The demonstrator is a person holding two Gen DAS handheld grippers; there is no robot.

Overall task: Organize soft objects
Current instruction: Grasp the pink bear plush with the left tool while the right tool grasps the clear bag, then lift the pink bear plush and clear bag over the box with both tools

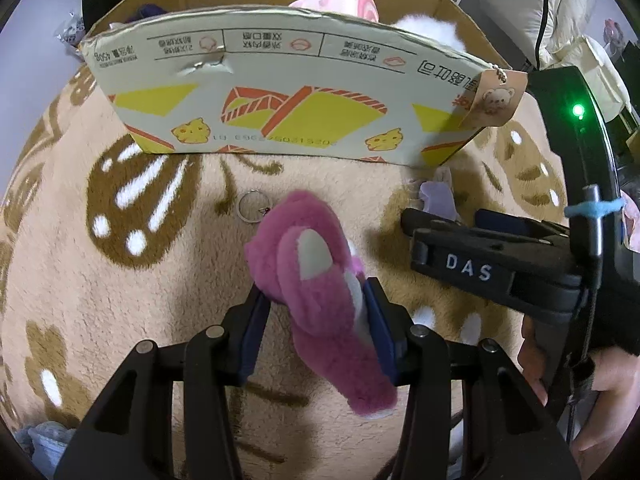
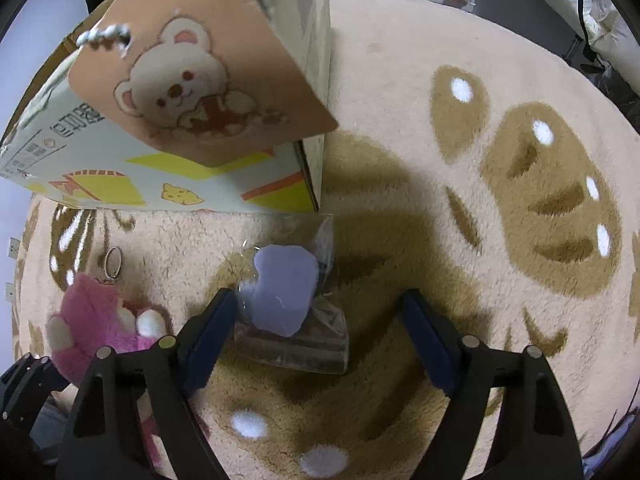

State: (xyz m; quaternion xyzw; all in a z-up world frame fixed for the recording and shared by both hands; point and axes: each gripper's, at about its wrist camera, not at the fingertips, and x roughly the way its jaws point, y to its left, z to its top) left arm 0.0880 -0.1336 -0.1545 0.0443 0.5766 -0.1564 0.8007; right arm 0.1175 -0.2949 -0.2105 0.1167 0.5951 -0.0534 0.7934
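A pink plush toy (image 1: 316,280) with white paw pads lies on the rug, its key ring (image 1: 254,206) beside it. My left gripper (image 1: 318,309) is shut on its middle, the blue pads pressing into the fur from both sides. In the right wrist view the same plush toy (image 2: 92,320) shows at the lower left. My right gripper (image 2: 320,322) is open around a lilac soft piece in a clear bag (image 2: 286,292); its left finger (image 2: 212,320) is at the bag's edge, the right finger stands well apart. In the left wrist view the right gripper (image 1: 448,216) hangs over that lilac piece (image 1: 436,196).
A printed cardboard box (image 1: 280,80) stands open just behind both objects, with a pink-white plush (image 1: 344,0) and white fluff (image 1: 428,28) inside. A bear hang tag (image 2: 192,80) dangles from its corner. The beige and brown rug (image 2: 400,80) spreads to the right. A hand (image 1: 600,400) holds the right gripper.
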